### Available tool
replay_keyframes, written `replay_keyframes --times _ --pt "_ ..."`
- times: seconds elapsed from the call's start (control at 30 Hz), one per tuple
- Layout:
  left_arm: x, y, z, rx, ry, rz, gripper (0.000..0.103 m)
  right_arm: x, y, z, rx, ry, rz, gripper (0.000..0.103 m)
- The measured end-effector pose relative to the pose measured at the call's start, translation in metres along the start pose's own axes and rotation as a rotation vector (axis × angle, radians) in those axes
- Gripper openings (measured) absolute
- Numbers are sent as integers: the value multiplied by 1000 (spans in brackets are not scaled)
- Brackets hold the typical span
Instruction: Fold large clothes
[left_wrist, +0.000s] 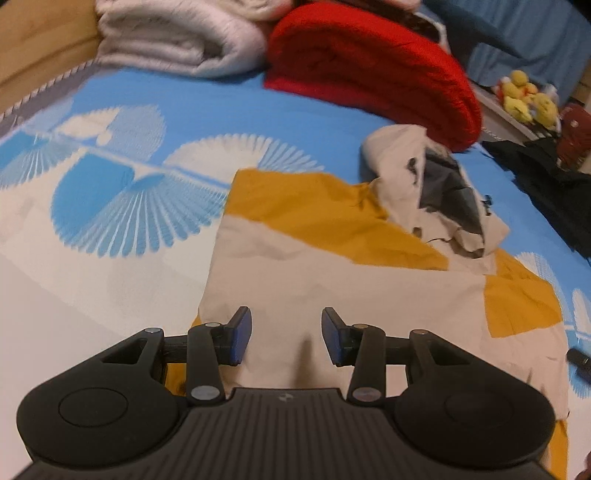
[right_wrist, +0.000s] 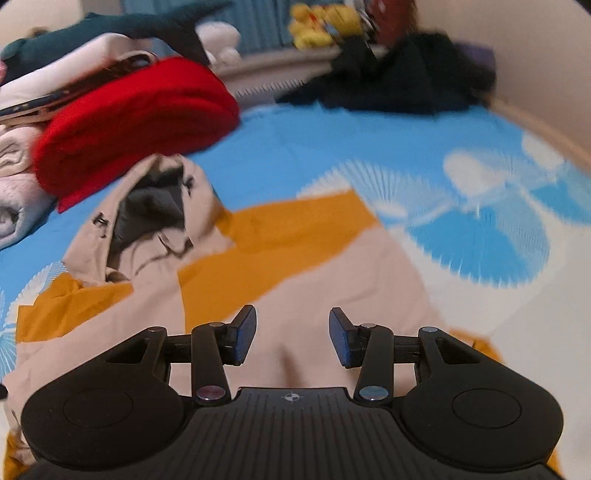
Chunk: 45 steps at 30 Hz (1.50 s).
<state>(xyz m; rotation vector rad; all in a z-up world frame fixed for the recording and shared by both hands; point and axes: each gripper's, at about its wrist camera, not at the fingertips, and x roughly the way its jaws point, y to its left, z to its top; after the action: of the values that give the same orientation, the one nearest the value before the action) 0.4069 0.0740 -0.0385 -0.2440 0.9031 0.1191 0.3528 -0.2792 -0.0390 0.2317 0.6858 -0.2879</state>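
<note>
A bed (left_wrist: 258, 103) with a blue-and-white fan-print cover fills both views, cluttered along its far edge. The jacket (left_wrist: 332, 280), beige with mustard panels, lies spread on it right below me, its hood (left_wrist: 436, 192) bunched open at the far end, grey lining showing. Beyond the hood sits a rolled red blanket (left_wrist: 369, 66), nearly touching it; left of that a white blanket (left_wrist: 177, 40); right of the hood, well apart, a dark heap of clothes (left_wrist: 546, 173) and some yellow plush toys (left_wrist: 524, 96).

My left gripper (left_wrist: 286, 334) hangs over the near beige part of the jacket, fingers (left_wrist: 240, 336) parted with only flat cloth seen through the gap, nothing pinched. My right gripper (right_wrist: 292, 336) does the same beside it, over the same near panel, fingers (right_wrist: 341, 339) apart and empty. Both views are smeared, so I cannot tell how close the tips are to the fabric.

I judge this an early step: the jacket is laid out flattish but the hood is rumpled, and I see no clear body fold yet. The sleeves I cannot place for sure; the mustard strips towards the hood may be them.

Next, I think, I need a grip with each hand on a jacket edge, both taken evenly, then a lift and carry across the body towards the hood. The cloth looks thin and slippery, so shallow pinches could slip.
</note>
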Motion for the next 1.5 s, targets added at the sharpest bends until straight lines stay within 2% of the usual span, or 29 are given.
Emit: replay_keyframes --times 0.17,0.47,0.73,0.8,0.87,0.9,0.97,1.0,1.03,1.17,1.3,1.5 --pt "-15 -13 2 66 -73 18 57 -18 -9 5 -48 -54 0 46" --pt "-29 -36 -7 151 -152 -21 73 -43 -30 11 -60 -111 -19 46" --pt "-28 -40 -11 168 -185 -60 74 -55 -48 19 -66 -137 -30 46" --pt "-27 -41 -11 196 -196 -64 61 -56 -55 23 -50 -137 -26 46" --pt "-25 -41 -12 229 -206 -78 16 -56 -61 25 -48 -137 -32 46" --pt "-23 -41 -11 239 -203 -85 10 -54 -63 26 -46 -133 -35 45" --pt "-20 -40 -7 242 -202 -100 7 -52 -69 28 -31 -120 -23 31" --pt "-18 -40 -3 240 -200 -104 7 -49 -72 30 -19 -105 -8 21" --pt "-15 -41 3 238 -199 -109 7 -48 -75 30 -12 -92 3 14" --pt "8 -61 50 297 -214 -104 7 -38 -81 33 -17 -57 -14 13" --pt "52 -93 121 329 -188 -142 7 -31 -86 35 -19 -19 -20 14" --pt "152 -133 215 277 -58 -178 9 -19 -94 37 -1 8 -32 14"
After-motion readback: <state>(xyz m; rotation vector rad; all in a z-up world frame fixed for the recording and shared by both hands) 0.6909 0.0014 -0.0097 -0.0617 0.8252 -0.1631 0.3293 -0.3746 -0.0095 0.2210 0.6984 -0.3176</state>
